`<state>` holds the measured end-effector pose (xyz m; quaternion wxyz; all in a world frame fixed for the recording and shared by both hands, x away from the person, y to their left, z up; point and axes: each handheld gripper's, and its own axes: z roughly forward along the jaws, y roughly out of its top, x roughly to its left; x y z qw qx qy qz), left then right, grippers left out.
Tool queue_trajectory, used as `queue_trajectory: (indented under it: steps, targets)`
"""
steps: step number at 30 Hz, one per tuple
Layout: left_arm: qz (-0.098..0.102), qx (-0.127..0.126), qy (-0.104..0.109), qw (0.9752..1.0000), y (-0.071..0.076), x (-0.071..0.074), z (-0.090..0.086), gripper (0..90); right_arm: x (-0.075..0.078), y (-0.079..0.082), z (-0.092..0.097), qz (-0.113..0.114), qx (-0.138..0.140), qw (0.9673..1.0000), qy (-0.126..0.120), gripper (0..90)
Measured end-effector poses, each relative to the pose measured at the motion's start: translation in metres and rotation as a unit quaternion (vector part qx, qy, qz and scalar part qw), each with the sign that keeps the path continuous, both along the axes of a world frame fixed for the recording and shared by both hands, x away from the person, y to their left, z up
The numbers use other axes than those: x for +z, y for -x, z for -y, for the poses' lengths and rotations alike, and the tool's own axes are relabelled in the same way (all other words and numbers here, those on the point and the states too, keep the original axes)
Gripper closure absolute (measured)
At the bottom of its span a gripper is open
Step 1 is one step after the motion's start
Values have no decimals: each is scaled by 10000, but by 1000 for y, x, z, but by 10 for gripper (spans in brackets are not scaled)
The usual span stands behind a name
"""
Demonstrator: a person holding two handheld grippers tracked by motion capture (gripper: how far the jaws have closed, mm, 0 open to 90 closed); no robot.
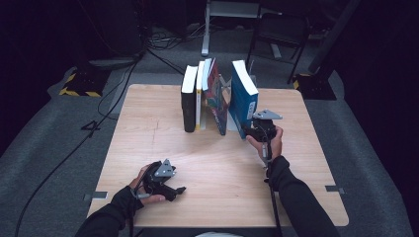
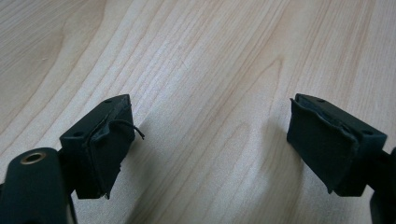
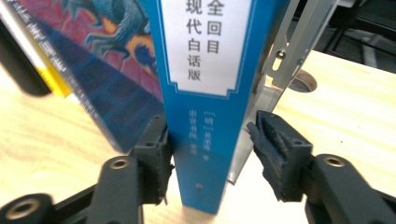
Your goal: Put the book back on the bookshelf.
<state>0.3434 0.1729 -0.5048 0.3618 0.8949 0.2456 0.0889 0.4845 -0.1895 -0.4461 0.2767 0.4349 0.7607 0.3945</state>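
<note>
The right tool [image 3: 210, 154] is held level at the blue book's [image 3: 205, 93] spine, jaws spread around it, one pad touching, at the counter's [image 1: 296, 187] far right. The left tool [image 2: 201, 144] rests spread, near left.

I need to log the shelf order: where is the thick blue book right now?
In the high view the thick blue book stands upright at the right end of the row, beside the leaning colourful book, its spine between the right gripper's jaws.

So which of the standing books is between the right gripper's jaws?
The blue book, rightmost in the row and standing apart from the other three. The right gripper straddles its spine, one pad clear of it.
</note>
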Motion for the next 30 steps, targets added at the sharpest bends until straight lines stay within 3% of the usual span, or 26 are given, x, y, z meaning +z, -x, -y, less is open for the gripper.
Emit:
queue_trajectory:
  steps: [15, 25, 30]
  targets:
    - [6, 11, 1, 10000, 0, 0, 0, 153, 22, 22, 33, -153, 611, 9972, 391, 368]
    - [6, 11, 3, 10000, 0, 0, 0, 153, 26, 42, 52, -168, 984, 9916, 823, 328]
    - [6, 10, 2, 10000, 0, 0, 0, 152, 22, 56, 59, -298, 1249, 9857, 1089, 319]
